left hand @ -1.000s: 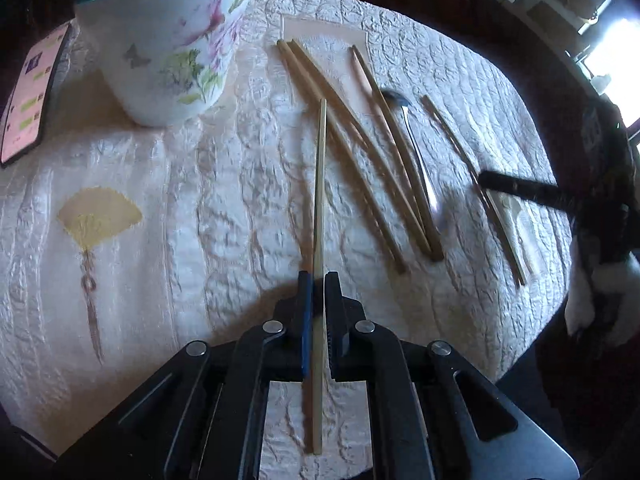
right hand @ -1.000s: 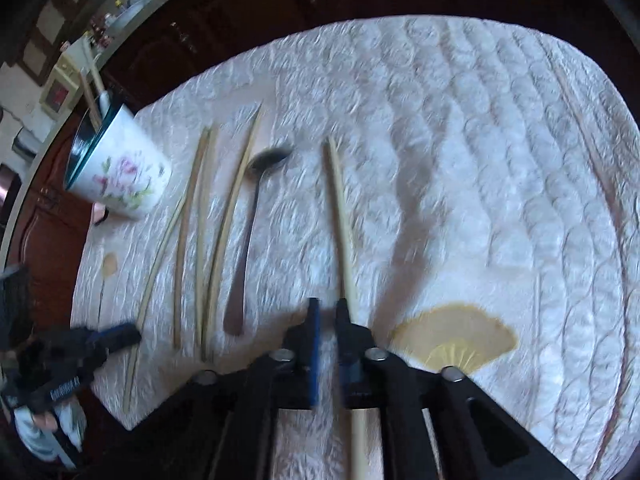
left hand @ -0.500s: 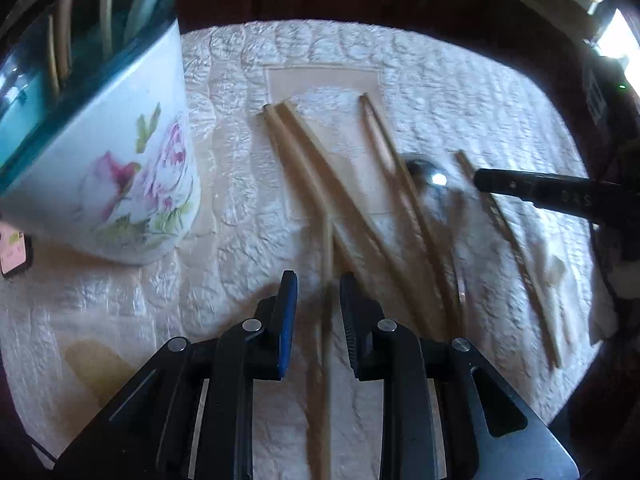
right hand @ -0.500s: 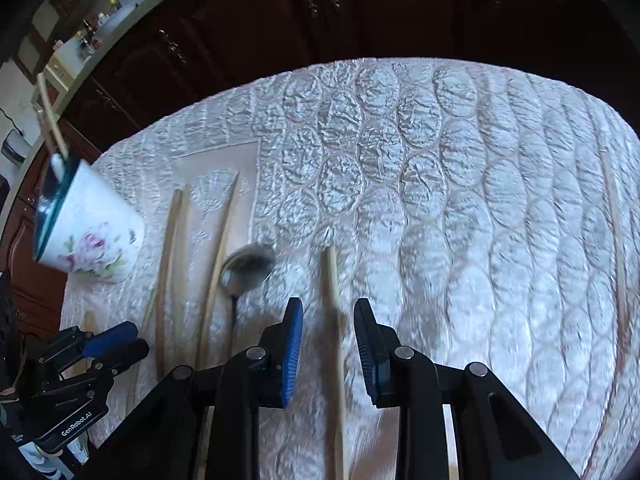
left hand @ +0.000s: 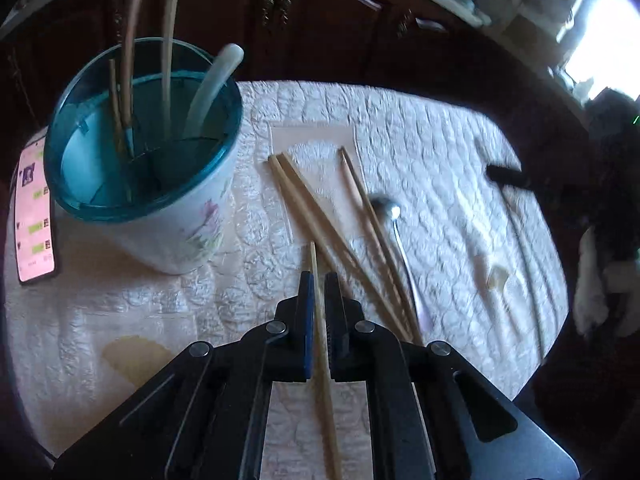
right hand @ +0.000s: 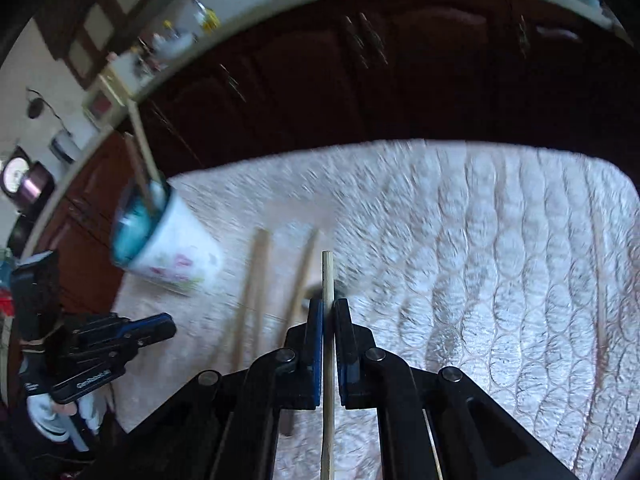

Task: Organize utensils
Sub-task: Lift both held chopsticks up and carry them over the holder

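Note:
A floral cup with a teal inside [left hand: 160,184] stands at the left and holds several utensils. My left gripper [left hand: 316,280] is shut on a thin wooden chopstick [left hand: 320,340], just right of the cup. Several more chopsticks [left hand: 312,208] and a metal spoon [left hand: 394,224] lie on the white quilted cloth [left hand: 440,148]. My right gripper [right hand: 328,308] is shut on another chopstick [right hand: 327,276], held above the cloth. The cup [right hand: 172,248] shows at its left, with the left gripper [right hand: 132,332] below it.
A phone with a pink screen [left hand: 34,216] lies left of the cup. A lone chopstick [right hand: 600,280] lies near the cloth's right edge. Dark wooden cabinets [right hand: 360,80] stand behind the table. A small pale scrap [left hand: 496,276] lies on the cloth at right.
Both grippers opened half a second ago and have now shut again, each on a chopstick. Both have lifted and tilted up; the left one has come closer to the cup.

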{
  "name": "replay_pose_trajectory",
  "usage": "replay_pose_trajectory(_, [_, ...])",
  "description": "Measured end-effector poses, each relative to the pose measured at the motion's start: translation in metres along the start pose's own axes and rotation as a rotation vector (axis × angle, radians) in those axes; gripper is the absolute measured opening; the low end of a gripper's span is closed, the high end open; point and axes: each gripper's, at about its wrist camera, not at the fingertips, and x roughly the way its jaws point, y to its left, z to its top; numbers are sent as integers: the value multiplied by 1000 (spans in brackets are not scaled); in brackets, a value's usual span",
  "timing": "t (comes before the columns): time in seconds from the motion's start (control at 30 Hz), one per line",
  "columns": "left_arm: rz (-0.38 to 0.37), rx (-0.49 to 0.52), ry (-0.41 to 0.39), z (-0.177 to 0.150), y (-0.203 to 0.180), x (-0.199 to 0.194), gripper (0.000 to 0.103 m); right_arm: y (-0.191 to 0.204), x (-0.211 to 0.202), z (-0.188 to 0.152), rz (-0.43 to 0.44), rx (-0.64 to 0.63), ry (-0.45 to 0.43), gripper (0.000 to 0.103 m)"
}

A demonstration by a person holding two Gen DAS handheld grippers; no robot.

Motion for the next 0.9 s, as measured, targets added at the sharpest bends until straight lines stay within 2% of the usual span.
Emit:
replay_pose_trajectory(0.03, [11, 2, 5, 0, -4, 5, 4, 1, -5, 0, 0, -3, -7, 5])
replay_pose_trajectory(0.17, [16, 3, 60, -1, -14, 35, 20, 4, -9, -4, -4, -6, -6, 5])
replay_pose_trajectory(0.2, [28, 9, 72, -1, -15, 43, 21, 3, -12, -8, -3, -4, -2, 5])
replay_pose_trajectory(0.37, [108, 60, 139, 1, -22, 78, 19, 7, -14, -18, 2, 0, 0, 5])
replay_pose_trajectory(0.4, [113, 64, 144, 1, -21, 81, 10, 8, -16, -18, 5, -1, -2, 5])
replay_pose_trajectory(0.43, [112, 65, 138, 0, -19, 80, 6, 10, -17, -18, 7, -1, -4, 5])
replay_pose_trajectory(0.5, [80, 45, 134, 0, -13, 73, 5, 13, -21, -17, 15, -4, -15, 5])
replay_pose_trajectory(0.67, [-31, -41, 21, -1, 7, 10, 4, 30, -36, -9, 62, -22, -58, 5])
replay_pose_trajectory(0.8, [-74, -46, -77, -4, 9, -42, 4, 47, -50, -1, 139, -8, -115, 5])
replay_pose_trajectory(0.9, [-72, -31, -135, -5, 9, -72, 4, 62, -51, 0, 134, -41, -122, 5])
